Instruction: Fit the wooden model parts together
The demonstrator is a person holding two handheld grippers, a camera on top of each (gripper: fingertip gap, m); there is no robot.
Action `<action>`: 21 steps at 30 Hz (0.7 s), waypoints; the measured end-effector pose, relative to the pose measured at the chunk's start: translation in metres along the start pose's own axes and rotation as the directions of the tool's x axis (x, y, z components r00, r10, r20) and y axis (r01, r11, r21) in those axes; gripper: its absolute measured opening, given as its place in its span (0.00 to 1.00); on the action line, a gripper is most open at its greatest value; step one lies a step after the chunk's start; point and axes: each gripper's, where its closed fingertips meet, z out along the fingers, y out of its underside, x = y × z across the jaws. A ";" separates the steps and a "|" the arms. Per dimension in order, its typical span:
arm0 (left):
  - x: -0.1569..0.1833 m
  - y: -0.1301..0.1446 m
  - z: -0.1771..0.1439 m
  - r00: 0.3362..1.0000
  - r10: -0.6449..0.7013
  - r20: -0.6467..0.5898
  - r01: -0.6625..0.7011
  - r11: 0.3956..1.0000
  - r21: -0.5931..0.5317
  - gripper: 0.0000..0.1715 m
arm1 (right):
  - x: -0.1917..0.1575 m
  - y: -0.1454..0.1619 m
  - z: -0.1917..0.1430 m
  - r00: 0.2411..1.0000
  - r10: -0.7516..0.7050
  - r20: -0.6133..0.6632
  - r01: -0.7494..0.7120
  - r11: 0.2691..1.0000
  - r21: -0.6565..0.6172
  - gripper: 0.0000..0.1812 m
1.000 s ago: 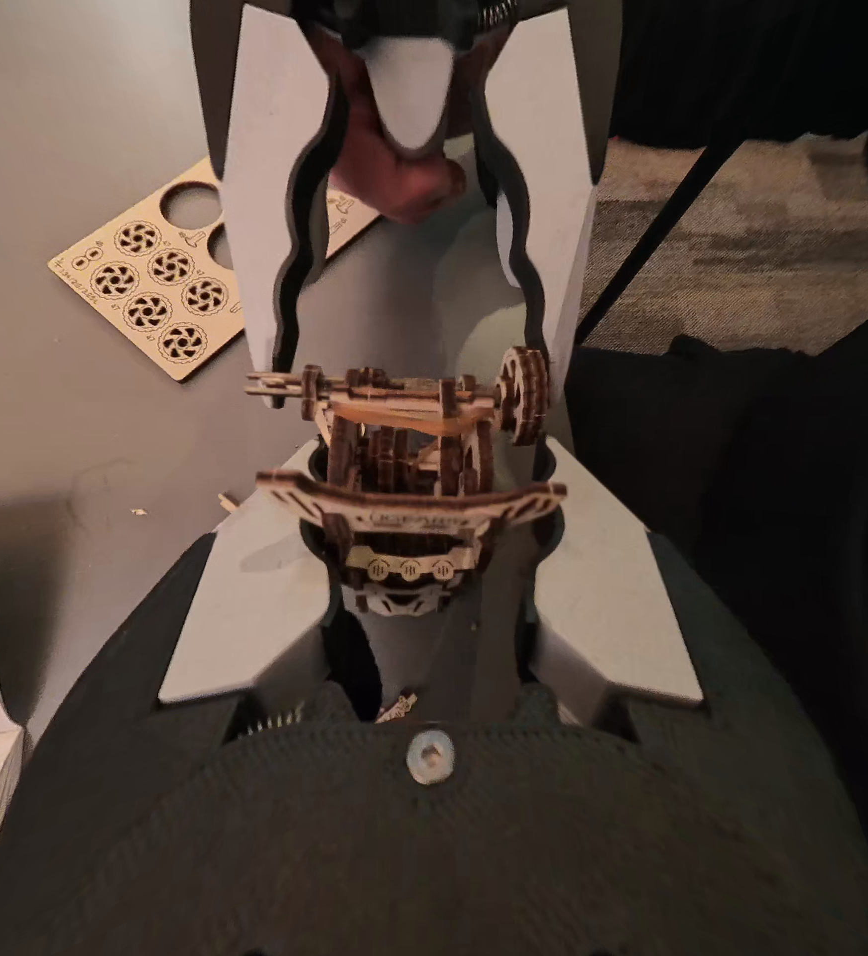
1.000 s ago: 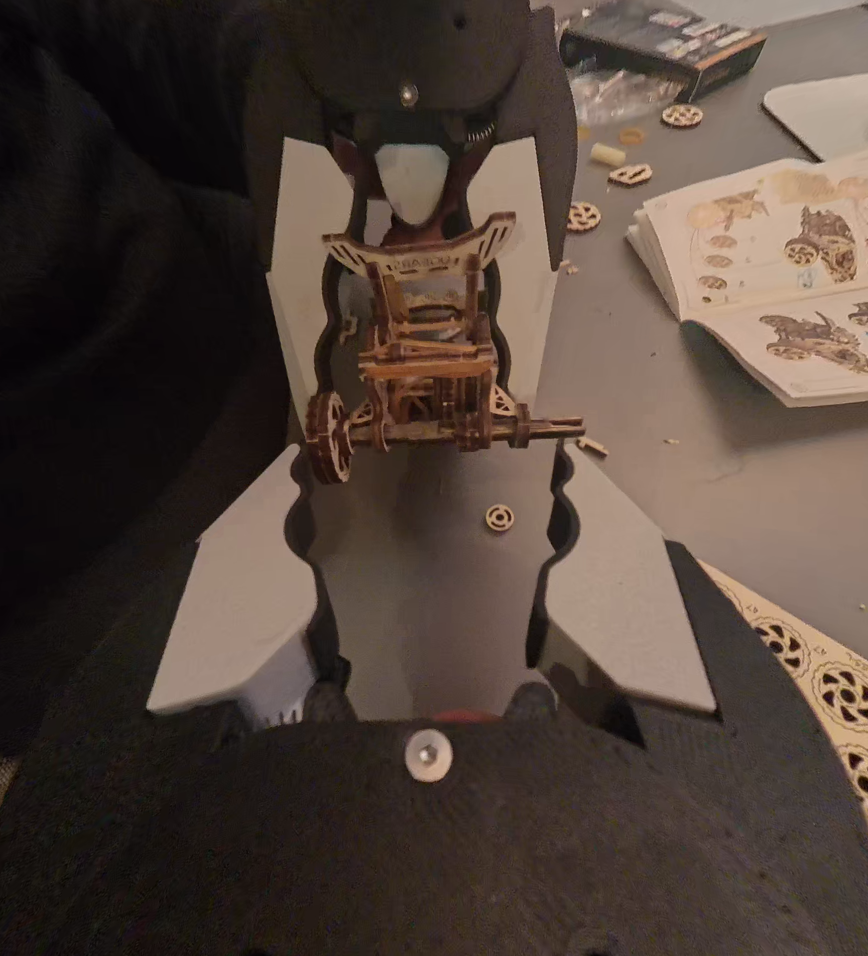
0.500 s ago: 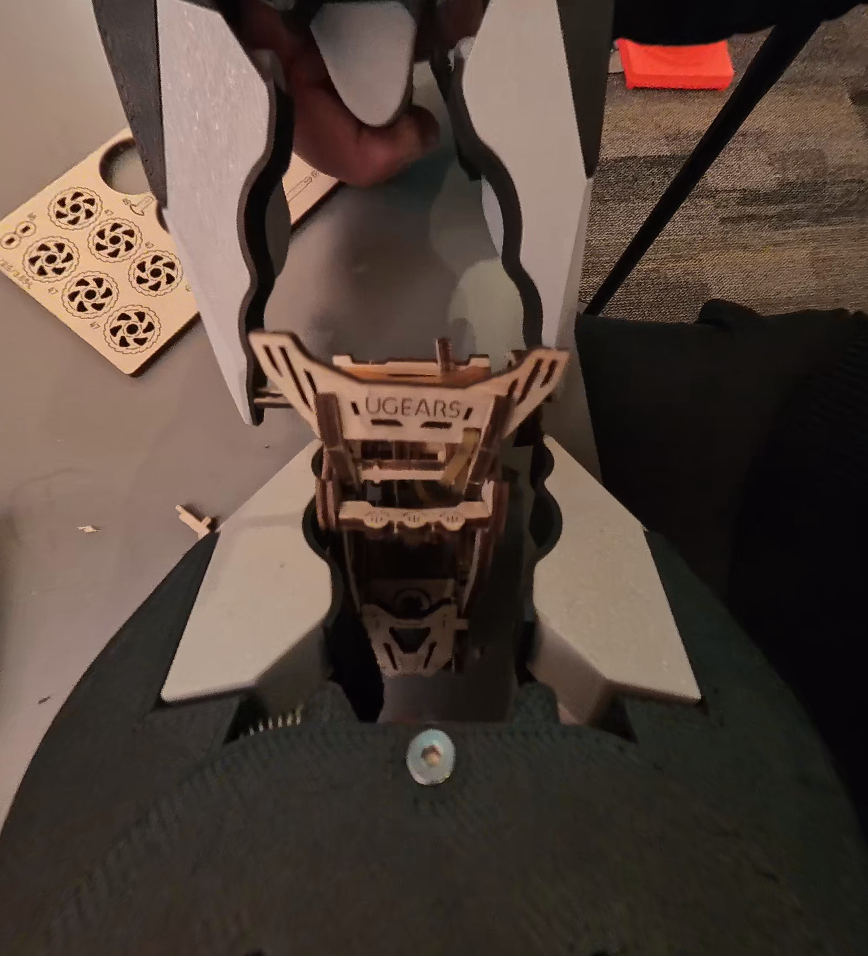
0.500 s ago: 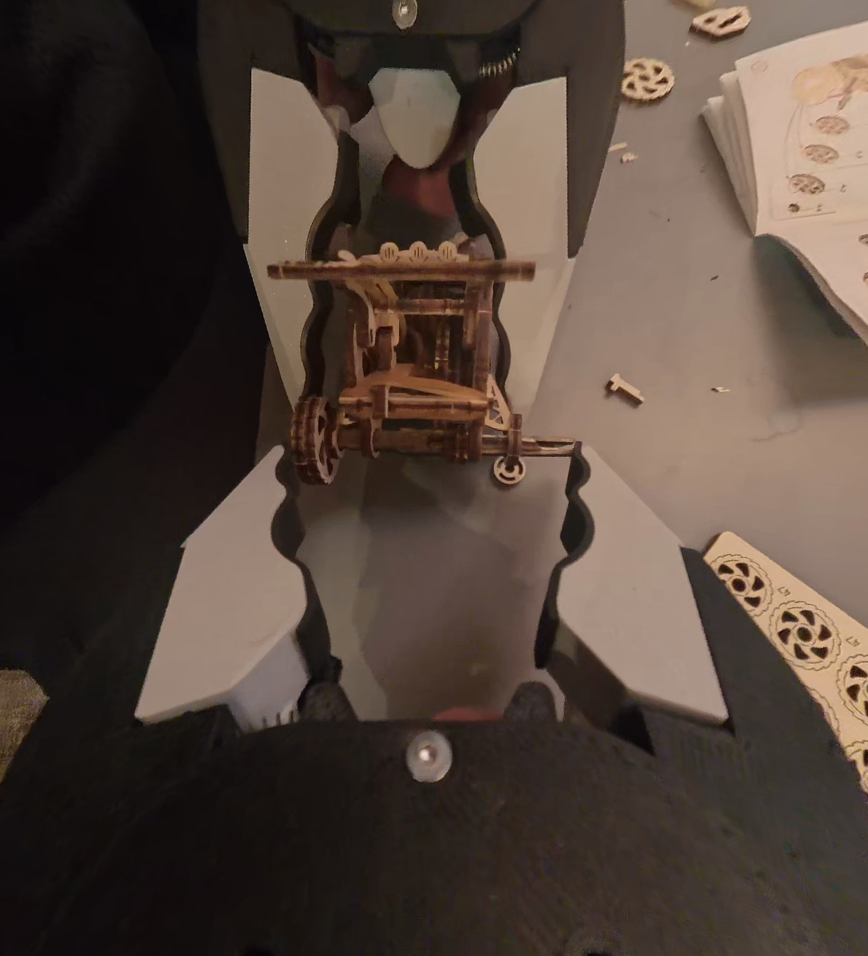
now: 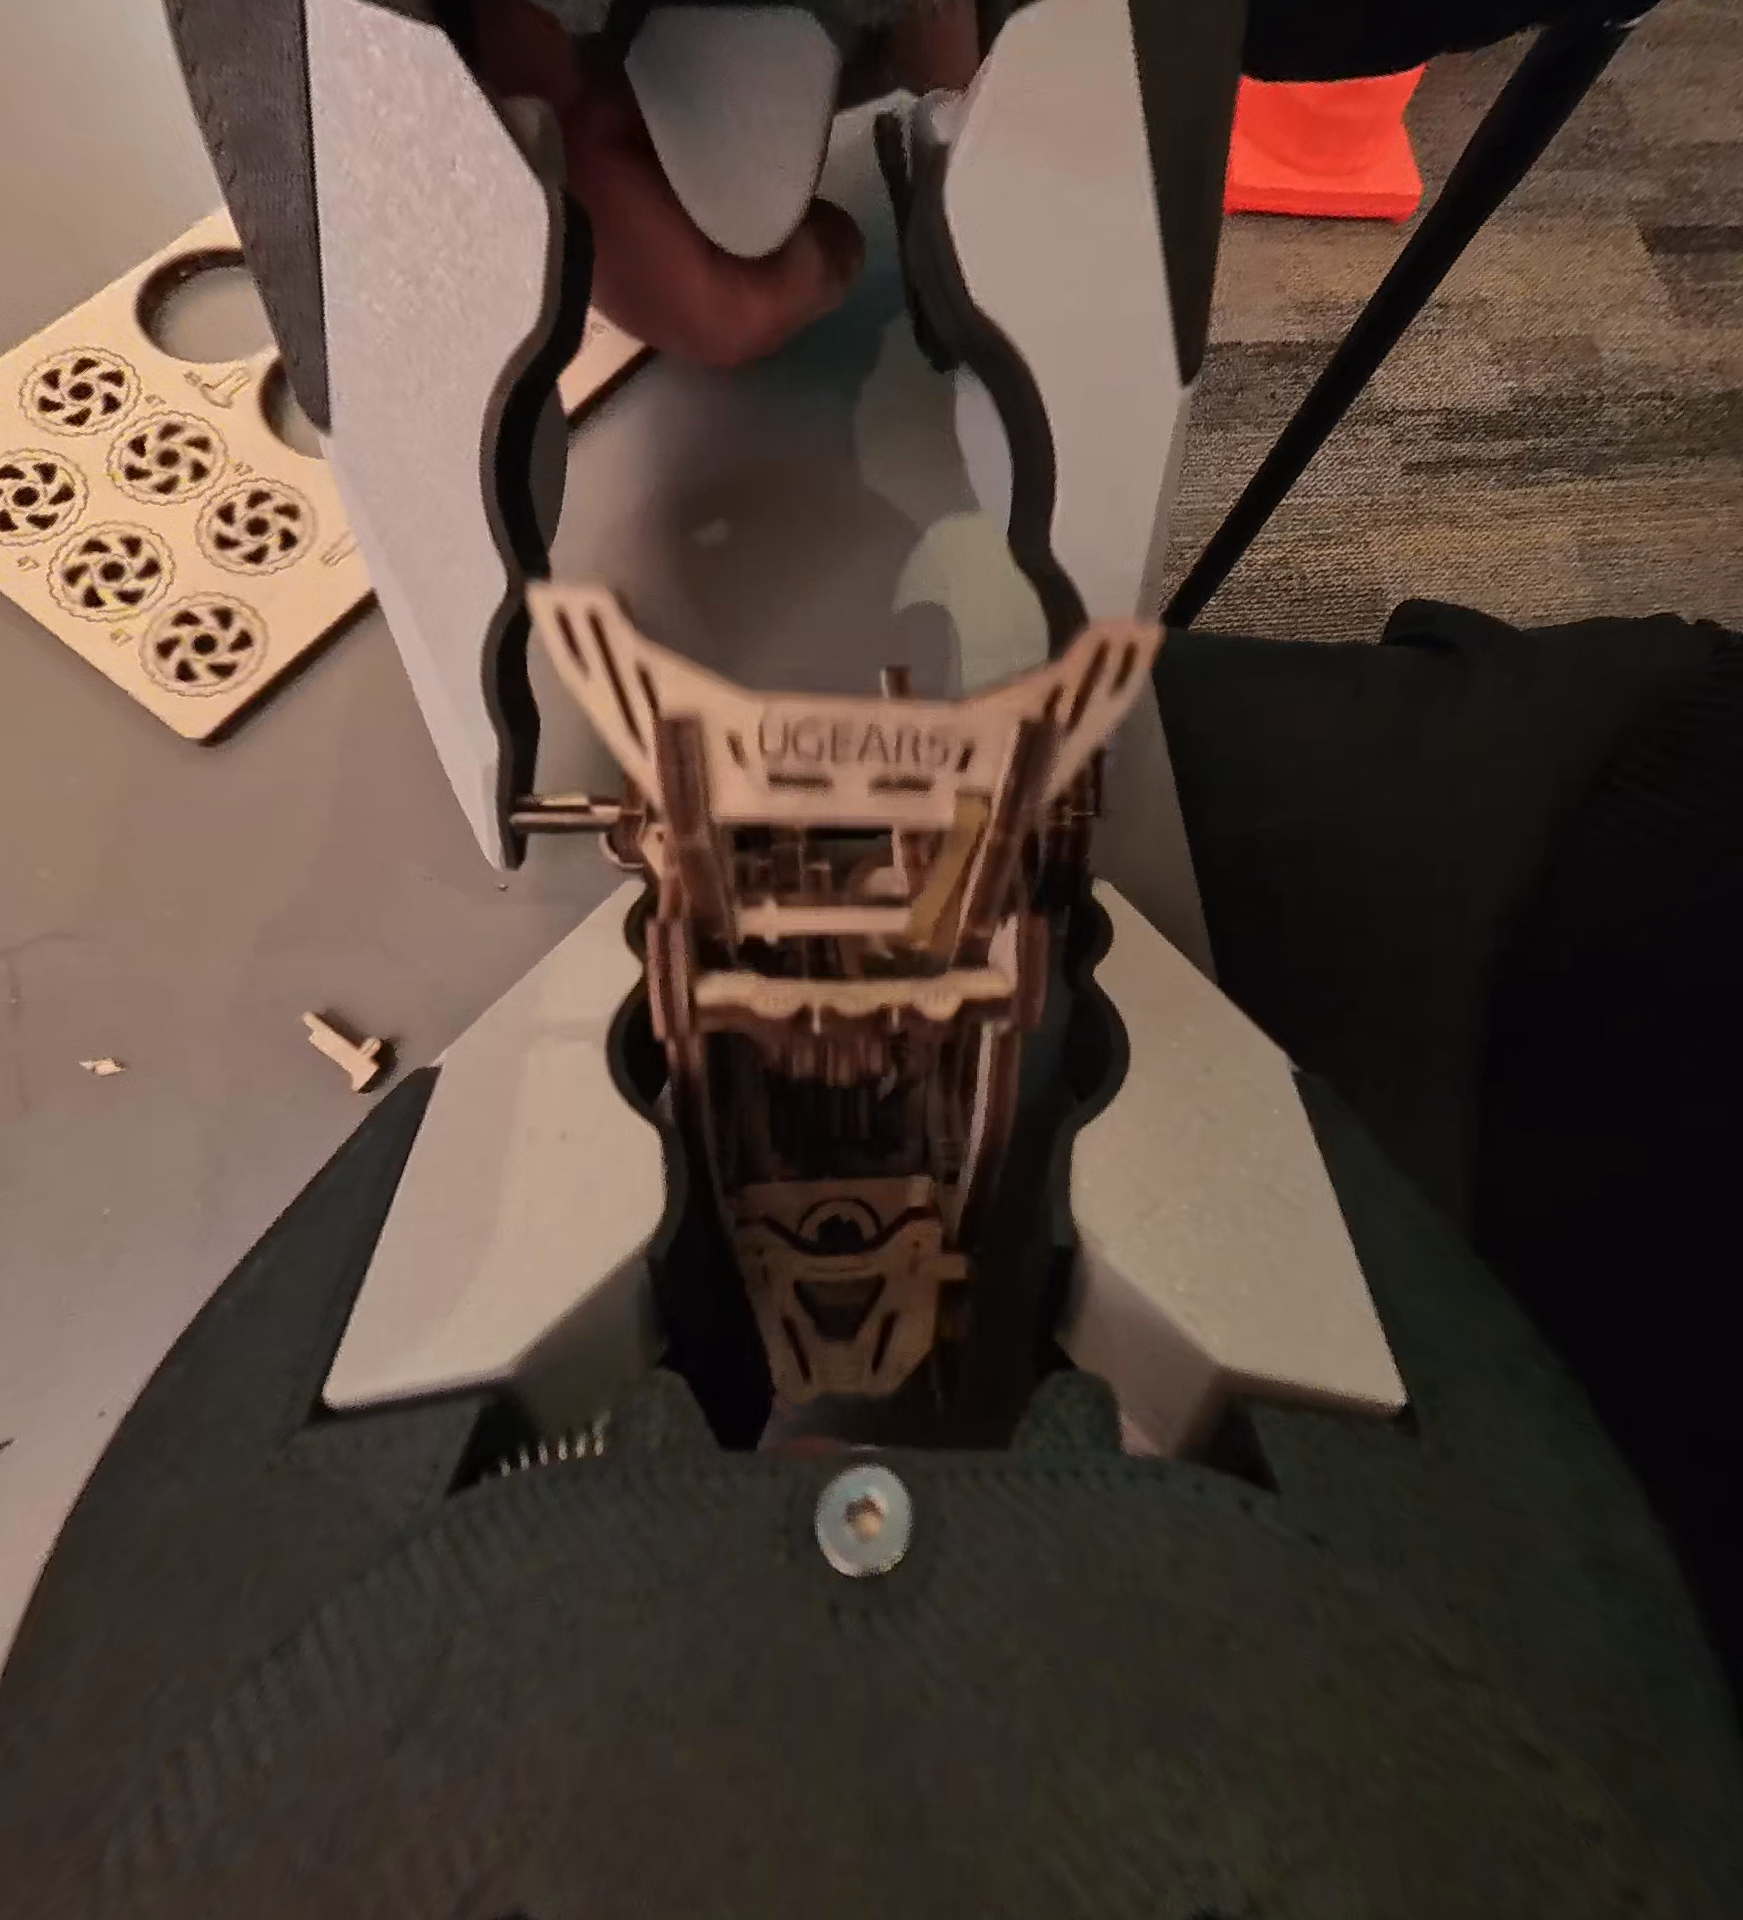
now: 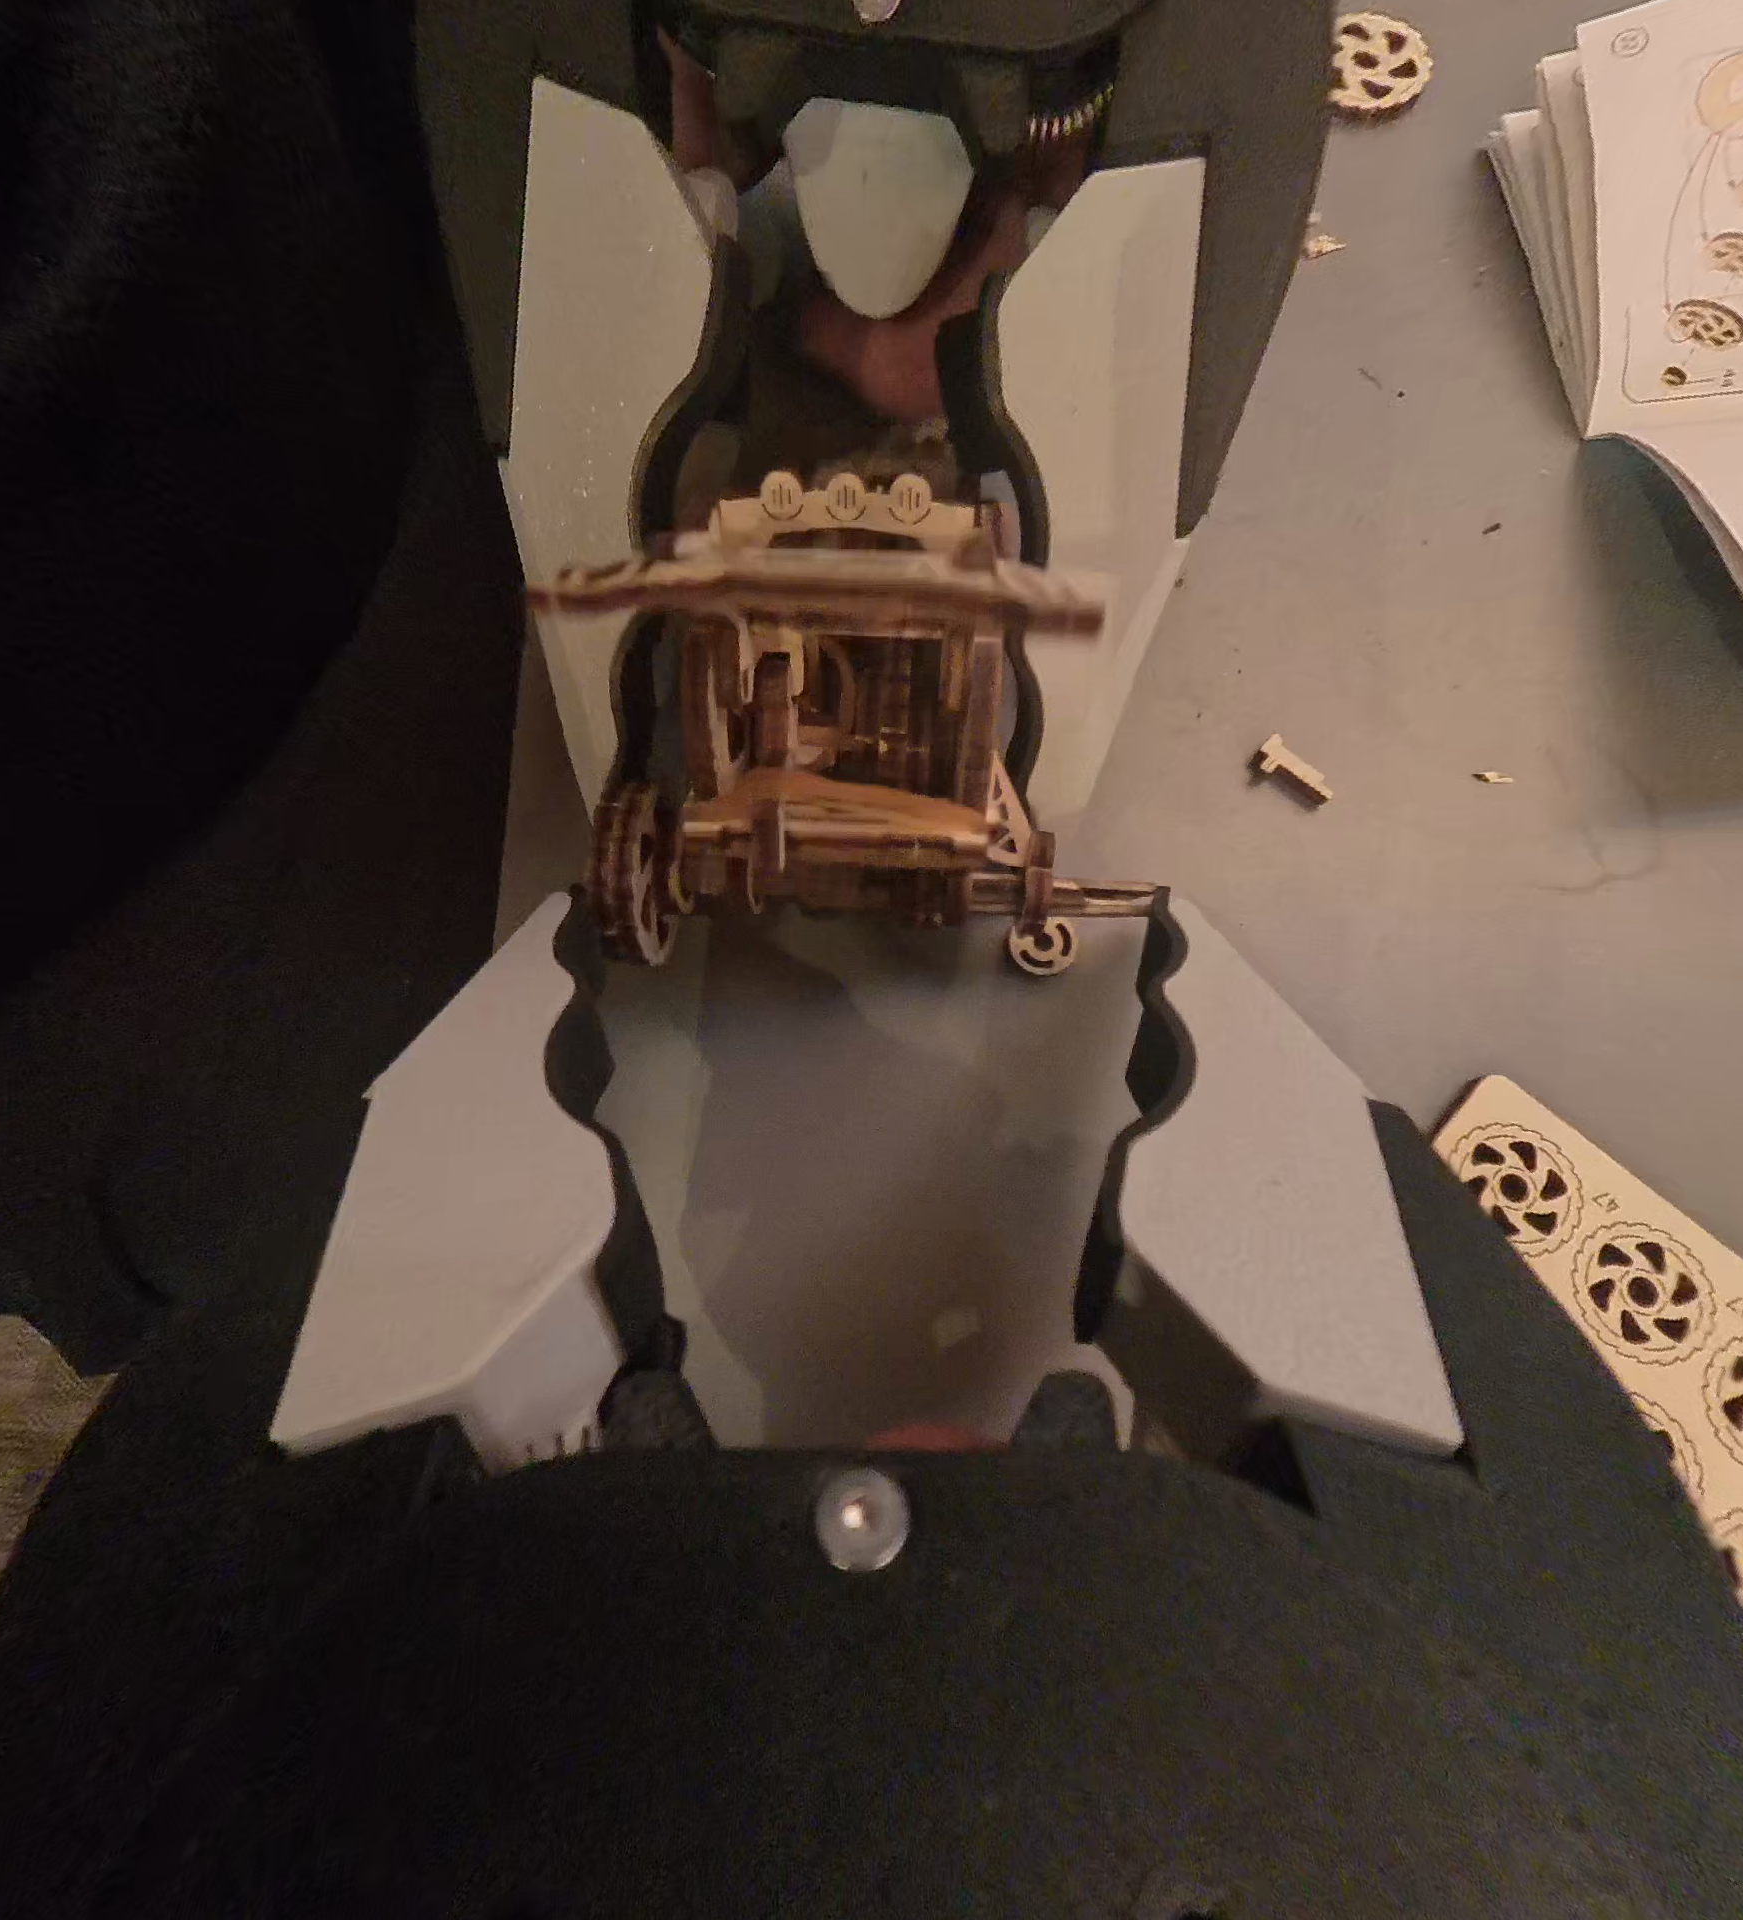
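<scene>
My left gripper (image 5: 862, 997) clamps the pale laser-cut wooden model (image 5: 846, 935); my right gripper (image 6: 862, 925) gapes opposite, near a loose wooden peg (image 6: 1289, 771) and booklet (image 6: 1677, 260).

Dim warm light, grey tabletop (image 5: 98, 935), mottled grey carpet (image 5: 1625, 291), orange block (image 5: 1324, 156) on floor

The wooden model (image 5: 846, 1039) is smeared by blur, its gearwork unreadable. Booklet (image 6: 1698, 260) and parts sheet (image 6: 1677, 1351) are cut by the frame edge. The model's far axle end is hidden behind the right tool (image 5: 825, 831).
</scene>
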 end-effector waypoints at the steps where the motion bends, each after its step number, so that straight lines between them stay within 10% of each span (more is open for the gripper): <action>1: 0.000 -0.001 -0.001 1.000 -0.019 -0.013 0.019 1.000 0.009 0.42 | -0.001 -0.001 -0.001 1.000 0.026 0.013 -0.026 1.000 0.011 0.57; 21: 0.002 -0.001 -0.002 0.999 -0.027 -0.047 0.027 1.000 0.014 0.41 | 0.003 0.000 0.000 0.998 0.052 -0.025 -0.052 0.999 0.000 0.55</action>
